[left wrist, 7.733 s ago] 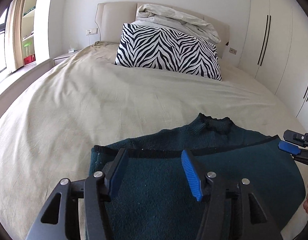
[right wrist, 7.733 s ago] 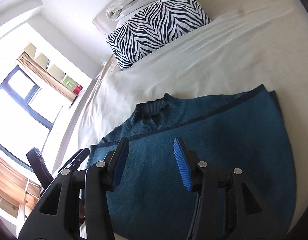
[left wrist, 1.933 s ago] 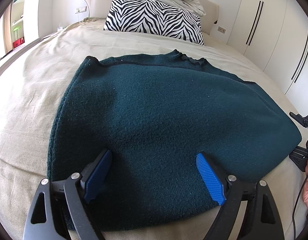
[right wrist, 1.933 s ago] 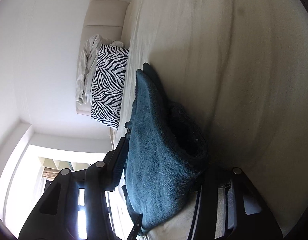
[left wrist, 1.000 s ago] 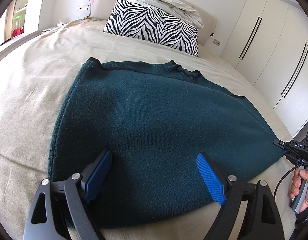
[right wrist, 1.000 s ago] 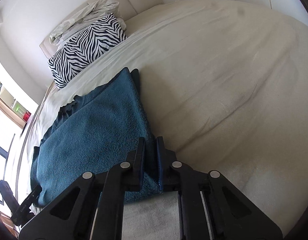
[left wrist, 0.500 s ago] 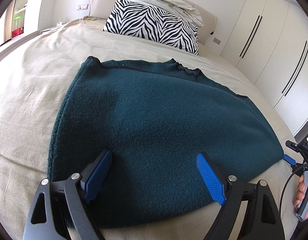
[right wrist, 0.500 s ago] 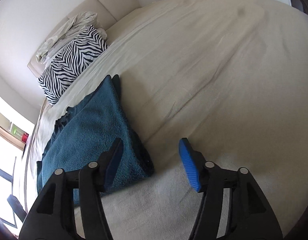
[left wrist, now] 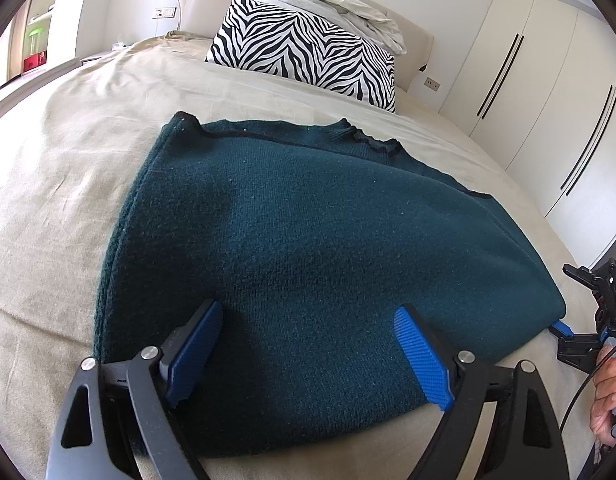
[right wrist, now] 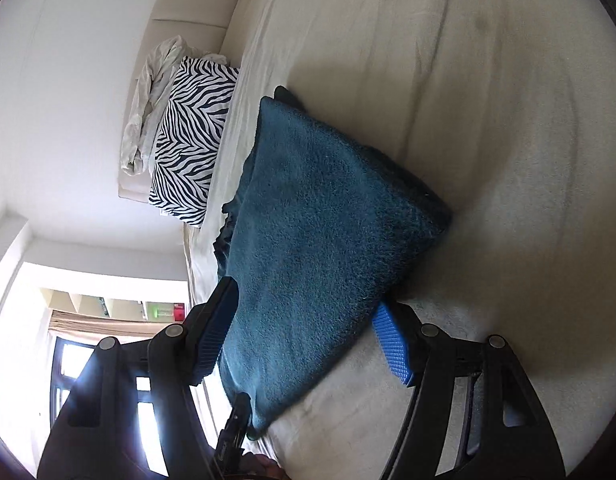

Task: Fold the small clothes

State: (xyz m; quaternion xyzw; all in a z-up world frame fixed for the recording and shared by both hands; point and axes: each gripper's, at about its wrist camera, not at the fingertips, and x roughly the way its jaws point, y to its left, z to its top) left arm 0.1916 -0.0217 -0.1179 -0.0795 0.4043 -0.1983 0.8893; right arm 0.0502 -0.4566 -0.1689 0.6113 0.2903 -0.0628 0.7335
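A dark teal knitted sweater (left wrist: 308,220) lies folded flat on the beige bed (left wrist: 59,168), its neckline towards the headboard. My left gripper (left wrist: 308,320) is open, its blue pads spread wide above the sweater's near edge and apart from it. At that view's right edge a hand holds my right gripper (left wrist: 564,328) by the sweater's right corner. In the right wrist view, which is rolled sideways, my right gripper (right wrist: 303,300) is open and straddles the sweater (right wrist: 320,208): one pad is at the top surface, the other down at the sheet beside the edge.
A zebra-striped pillow (left wrist: 308,56) and crumpled white bedding (left wrist: 332,4) lie against the headboard. White wardrobe doors (left wrist: 528,80) stand to the right of the bed. A window (right wrist: 79,364) and shelves are on the far left side.
My right gripper let go of the sweater's corner, opened, rolled sideways and sank so the sweater's edge now lies between its jaws. The left gripper has stayed still and open.
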